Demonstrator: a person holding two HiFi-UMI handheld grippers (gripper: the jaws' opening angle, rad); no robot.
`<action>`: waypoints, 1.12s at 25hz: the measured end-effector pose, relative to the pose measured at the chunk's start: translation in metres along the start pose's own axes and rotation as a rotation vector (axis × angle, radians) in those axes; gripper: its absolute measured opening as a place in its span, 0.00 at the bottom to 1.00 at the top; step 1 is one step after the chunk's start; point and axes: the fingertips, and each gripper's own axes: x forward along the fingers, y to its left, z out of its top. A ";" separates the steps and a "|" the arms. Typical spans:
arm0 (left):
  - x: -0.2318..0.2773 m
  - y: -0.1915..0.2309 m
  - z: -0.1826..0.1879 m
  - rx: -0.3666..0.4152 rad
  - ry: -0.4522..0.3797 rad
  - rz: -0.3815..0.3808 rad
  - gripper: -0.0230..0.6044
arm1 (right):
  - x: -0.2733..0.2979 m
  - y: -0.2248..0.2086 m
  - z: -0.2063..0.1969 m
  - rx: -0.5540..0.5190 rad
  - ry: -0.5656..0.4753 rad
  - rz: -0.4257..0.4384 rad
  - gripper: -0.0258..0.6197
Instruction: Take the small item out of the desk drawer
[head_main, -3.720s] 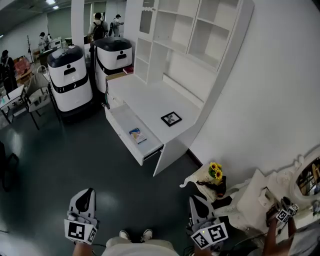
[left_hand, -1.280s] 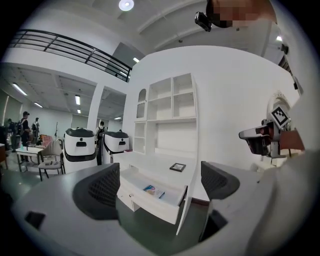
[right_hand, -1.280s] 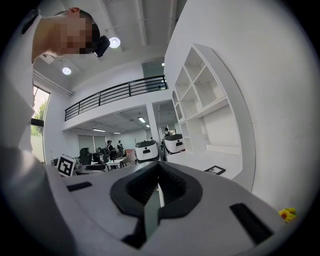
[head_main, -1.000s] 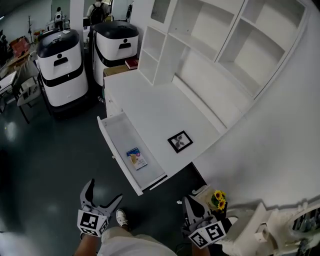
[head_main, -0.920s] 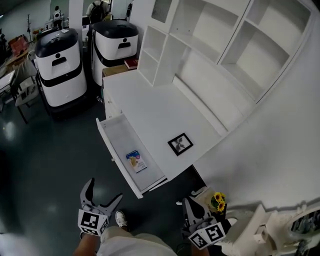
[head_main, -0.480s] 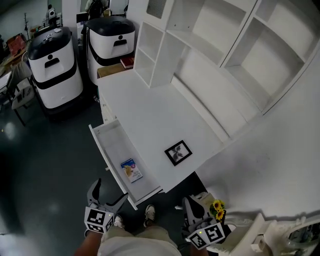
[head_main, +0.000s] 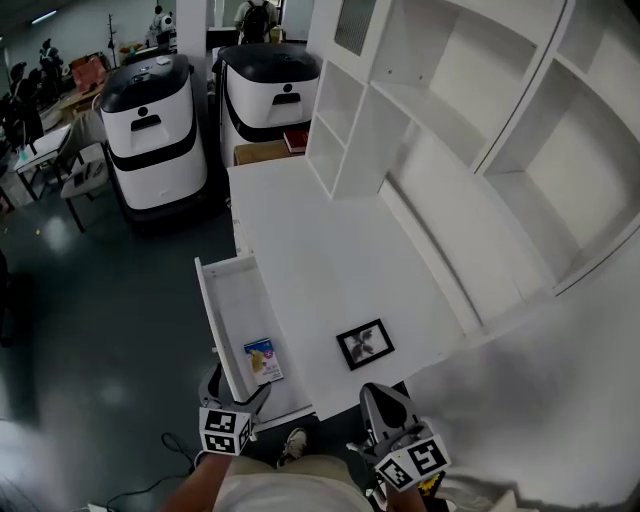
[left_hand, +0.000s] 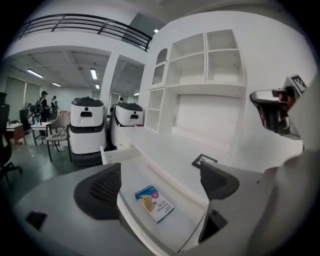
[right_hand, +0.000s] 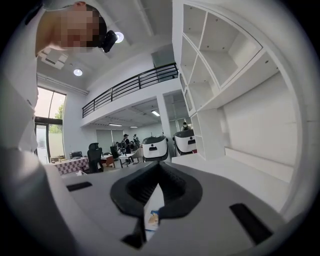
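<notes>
The white desk (head_main: 330, 250) has one drawer (head_main: 222, 325) pulled out to the left. In it lies a small blue-and-white booklet (head_main: 263, 360), also seen flat on the drawer floor (left_hand: 154, 203). My left gripper (head_main: 238, 386) hovers at the drawer's near end, open, the booklet (left_hand: 154, 203) lying ahead between its jaws; nothing is gripped. My right gripper (head_main: 373, 393) is held low at the desk's near edge, shut and empty (right_hand: 159, 165). A black picture frame (head_main: 364, 343) lies on the desktop near that edge.
Two white-and-black machines (head_main: 156, 120) (head_main: 270, 88) stand beyond the desk's far end. A shelf unit (head_main: 470, 110) rises along the desk's back. A cardboard box (head_main: 262, 152) and a red book (head_main: 296, 140) sit at the far end. Chairs and tables (head_main: 60, 170) stand left.
The view has closed in on the desk. The drawer's near end and the booklet now lie right in front of my left gripper. Left stays open, right stays shut.
</notes>
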 end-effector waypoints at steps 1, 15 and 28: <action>0.008 0.000 -0.007 -0.011 0.014 0.022 0.81 | 0.003 -0.003 -0.002 0.001 0.008 0.016 0.05; 0.092 0.002 -0.079 -0.118 0.138 0.156 0.81 | 0.019 -0.044 -0.031 -0.015 0.139 0.097 0.05; 0.134 0.007 -0.130 -0.129 0.188 0.241 0.80 | 0.005 -0.080 -0.049 -0.003 0.192 0.076 0.05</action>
